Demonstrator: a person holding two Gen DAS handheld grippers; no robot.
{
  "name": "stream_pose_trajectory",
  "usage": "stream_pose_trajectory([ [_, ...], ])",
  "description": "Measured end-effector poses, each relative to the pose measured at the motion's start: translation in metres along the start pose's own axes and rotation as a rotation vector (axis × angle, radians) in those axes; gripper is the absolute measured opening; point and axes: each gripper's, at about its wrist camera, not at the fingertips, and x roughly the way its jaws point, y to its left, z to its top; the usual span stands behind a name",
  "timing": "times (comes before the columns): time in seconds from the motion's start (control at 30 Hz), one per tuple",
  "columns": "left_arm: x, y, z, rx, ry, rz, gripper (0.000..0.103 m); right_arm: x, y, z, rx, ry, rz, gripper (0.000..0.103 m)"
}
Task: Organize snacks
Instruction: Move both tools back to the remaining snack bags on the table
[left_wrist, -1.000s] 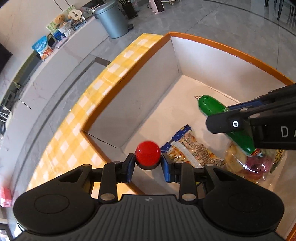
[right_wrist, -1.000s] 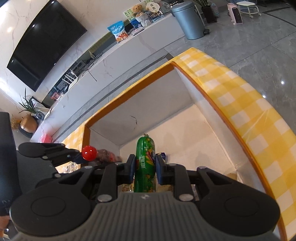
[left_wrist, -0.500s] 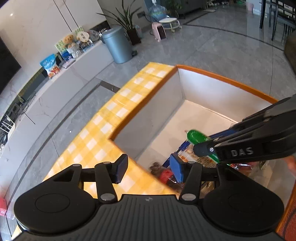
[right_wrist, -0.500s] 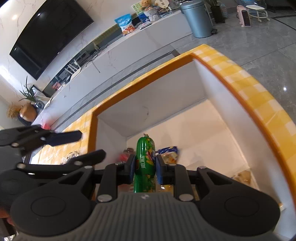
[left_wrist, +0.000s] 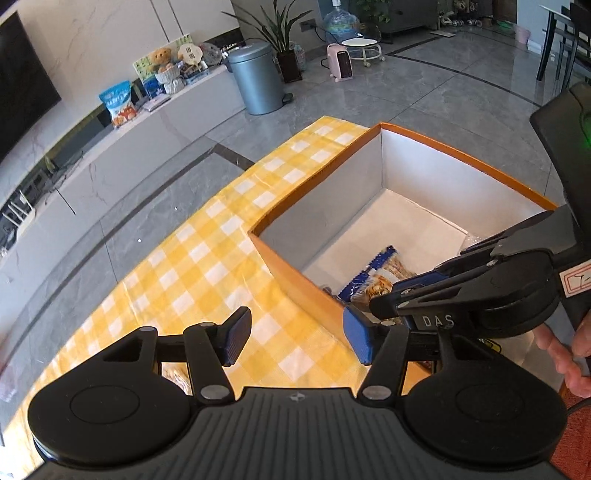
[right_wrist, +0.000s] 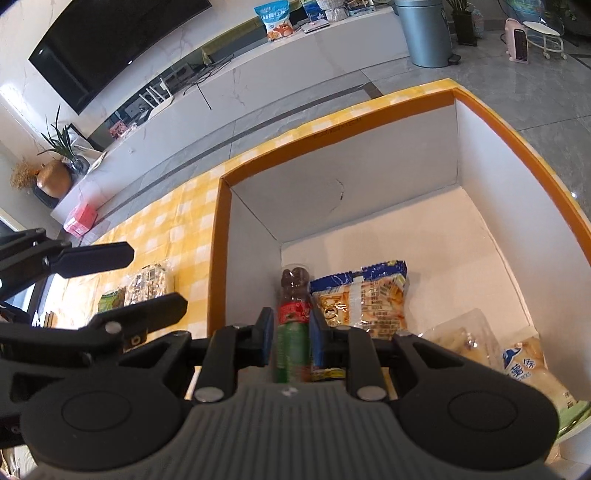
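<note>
An orange-rimmed box (left_wrist: 295, 273) with white walls stands on the yellow checked cloth (left_wrist: 207, 266). My left gripper (left_wrist: 297, 339) hangs over the cloth beside the box's left rim; its jaws are opening, with nothing between them. My right gripper (right_wrist: 291, 332) is shut on a green sausage packet (right_wrist: 291, 350) and points down into the box (right_wrist: 216, 258). Just past its fingertips a small bottle of brown sweets with a red label (right_wrist: 293, 291) lies on the box floor. A blue and orange snack bag (right_wrist: 362, 295) rests next to the bottle. From the left wrist, the right gripper (left_wrist: 386, 297) hides most of that bag (left_wrist: 384, 273).
Pale wrapped snacks (right_wrist: 517, 365) fill the box's near right corner. A clear nut-bar packet (right_wrist: 162, 275) and a green packet (right_wrist: 109, 301) lie on the cloth left of the box, under the left gripper (right_wrist: 149, 278). A person's hand (left_wrist: 569, 354) holds the right tool. Grey floor lies beyond.
The left gripper let go of the red-topped bottle, which now lies in the box, then opened and drew back up over the cloth. The right gripper carried the green packet deeper into the box.
</note>
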Motion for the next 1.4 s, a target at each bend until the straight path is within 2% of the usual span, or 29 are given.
stream_pose_trajectory([
  [0.1,-0.005,0.002,-0.004,-0.020,-0.002,-0.005,0.068,-0.005,0.002,-0.001,-0.003,-0.012,-0.014,0.023],
  [0.17,-0.009,0.003,-0.006,-0.026,-0.004,-0.009,0.068,-0.011,0.003,-0.002,-0.006,-0.023,-0.021,0.034],
  [0.3,-0.020,0.001,-0.010,-0.039,-0.015,-0.007,0.068,-0.027,0.014,-0.007,-0.071,-0.062,-0.084,0.037],
  [0.33,-0.024,0.001,-0.011,-0.048,-0.020,-0.009,0.068,-0.033,0.017,-0.008,-0.091,-0.076,-0.099,0.038],
  [0.4,-0.031,0.002,-0.014,-0.072,-0.032,-0.018,0.068,-0.044,0.022,-0.013,-0.127,-0.113,-0.135,0.048],
  [0.5,-0.045,0.001,-0.020,-0.107,-0.053,-0.027,0.068,-0.060,0.030,-0.021,-0.174,-0.187,-0.198,0.054],
  [0.63,-0.065,-0.001,-0.031,-0.138,-0.094,-0.021,0.068,-0.078,0.037,-0.034,-0.209,-0.256,-0.243,0.056],
  [0.9,-0.108,0.000,-0.061,-0.261,-0.183,0.024,0.073,-0.113,0.056,-0.065,-0.247,-0.393,-0.256,0.080],
  [1.13,-0.134,0.010,-0.104,-0.450,-0.244,0.051,0.074,-0.140,0.080,-0.109,-0.262,-0.472,-0.201,0.086],
  [1.27,-0.145,0.013,-0.130,-0.504,-0.259,0.087,0.078,-0.149,0.091,-0.132,-0.245,-0.495,-0.168,0.086],
  [1.4,-0.151,0.015,-0.157,-0.535,-0.254,0.144,0.078,-0.149,0.102,-0.153,-0.248,-0.499,-0.149,0.086],
])
